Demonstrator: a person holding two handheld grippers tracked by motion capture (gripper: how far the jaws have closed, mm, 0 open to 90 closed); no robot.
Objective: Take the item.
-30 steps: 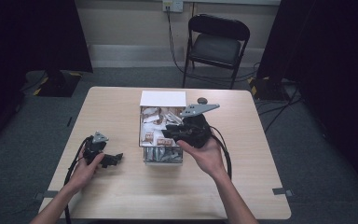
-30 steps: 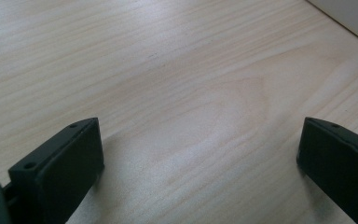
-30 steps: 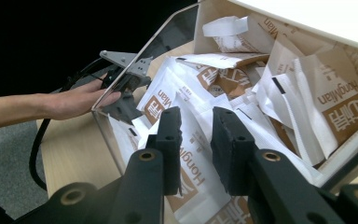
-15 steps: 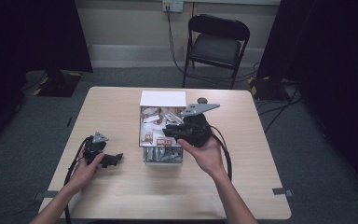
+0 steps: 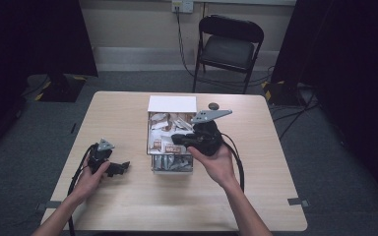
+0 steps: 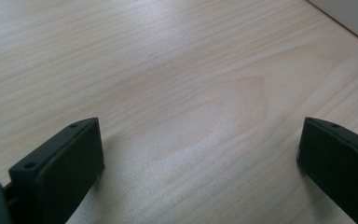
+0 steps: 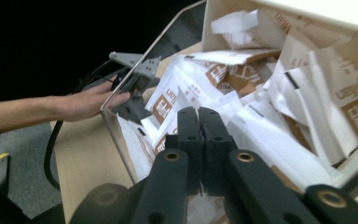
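High view: my right gripper (image 5: 177,139) hangs over the middle of the clear box (image 5: 170,166) of sachets (image 5: 163,144) at table centre, its long axis running front to back. My left gripper (image 5: 123,167) rests on the table (image 5: 128,206) to the box's left, well apart.

Left gripper view: jaws spread wide over bare wood, holding nothing.

Right gripper view: jaws pressed together, nothing visibly between them; the sachets lie directly below and ahead. The right hand is nearer, I judge.
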